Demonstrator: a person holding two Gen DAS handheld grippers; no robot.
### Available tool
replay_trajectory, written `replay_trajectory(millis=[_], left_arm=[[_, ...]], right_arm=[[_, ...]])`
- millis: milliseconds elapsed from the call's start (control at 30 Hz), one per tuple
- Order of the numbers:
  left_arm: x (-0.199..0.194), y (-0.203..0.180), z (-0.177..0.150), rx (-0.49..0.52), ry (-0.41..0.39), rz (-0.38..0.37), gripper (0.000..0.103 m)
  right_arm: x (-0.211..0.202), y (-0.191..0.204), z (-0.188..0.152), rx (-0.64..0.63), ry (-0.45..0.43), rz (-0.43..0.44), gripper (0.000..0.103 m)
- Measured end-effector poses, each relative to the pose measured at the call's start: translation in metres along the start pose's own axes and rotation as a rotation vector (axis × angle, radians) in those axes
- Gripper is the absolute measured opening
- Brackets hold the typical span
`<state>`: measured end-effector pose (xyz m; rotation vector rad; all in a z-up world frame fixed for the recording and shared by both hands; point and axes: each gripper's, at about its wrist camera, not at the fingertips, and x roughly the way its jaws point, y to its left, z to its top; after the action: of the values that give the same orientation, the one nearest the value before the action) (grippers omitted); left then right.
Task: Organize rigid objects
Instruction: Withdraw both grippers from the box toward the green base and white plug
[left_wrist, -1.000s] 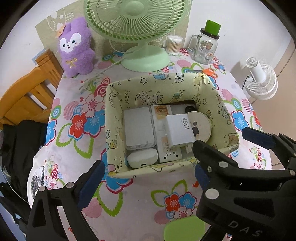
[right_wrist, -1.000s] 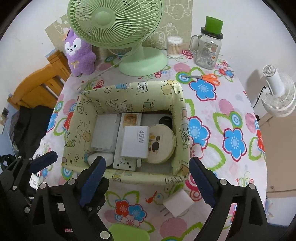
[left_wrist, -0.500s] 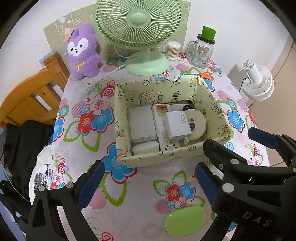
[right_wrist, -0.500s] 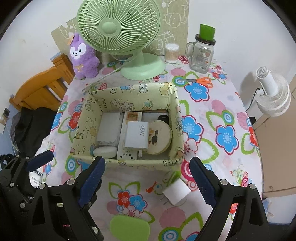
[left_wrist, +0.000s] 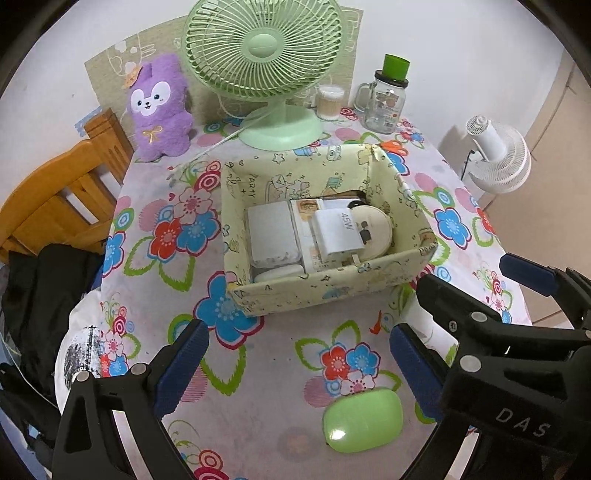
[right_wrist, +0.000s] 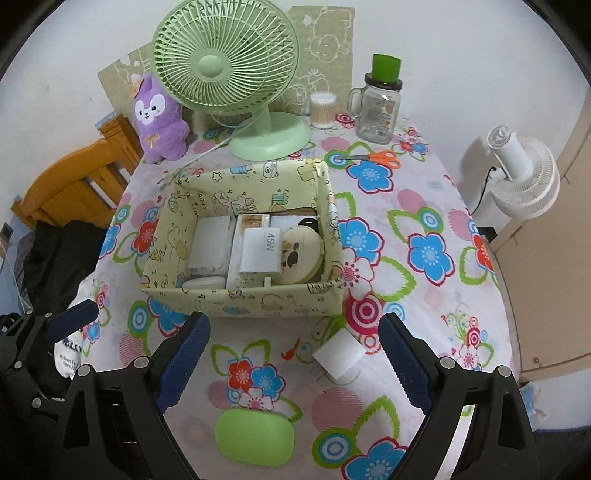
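**A:** Both tools are up over the floral tablecloth. The left gripper has its jaws spread wide, gripping nothing, and the right gripper is parted just the same, empty between the blue pads.

**B:** And the yellow fabric box sits mid-table, ahead of both. Inside it: a white 45W charger lying on a flat white box, a round beige case to its right, a white rectangular case to its left, a small oval white case at the near wall.

**A:** Two things are outside the box. The green oval case lies on the cloth close to the right gripper's lower edge; from the left wrist it sits low and right.

**B:** Here is the difference: the right wrist shows the small white block plainly, just beside the box's near right corner. From the left wrist, the other gripper's black frame covers most of it, leaving a white sliver.

**A:** Likewise the orange scissors show plainly only from the right wrist, behind the box, near the glass jar.

**B:** Green fan, purple plush along the back in both views.
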<state>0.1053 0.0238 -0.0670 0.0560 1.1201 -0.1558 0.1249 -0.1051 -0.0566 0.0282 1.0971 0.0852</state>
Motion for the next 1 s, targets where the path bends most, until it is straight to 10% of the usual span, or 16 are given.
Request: replay_trajectory(millis=[1000], left_arm=[[0.036,-0.044,-0.06,-0.124,0.051,-0.017,0.1]], right_arm=[[0.039,-0.043,-0.054,-0.129,0.054,0.048,0.094]])
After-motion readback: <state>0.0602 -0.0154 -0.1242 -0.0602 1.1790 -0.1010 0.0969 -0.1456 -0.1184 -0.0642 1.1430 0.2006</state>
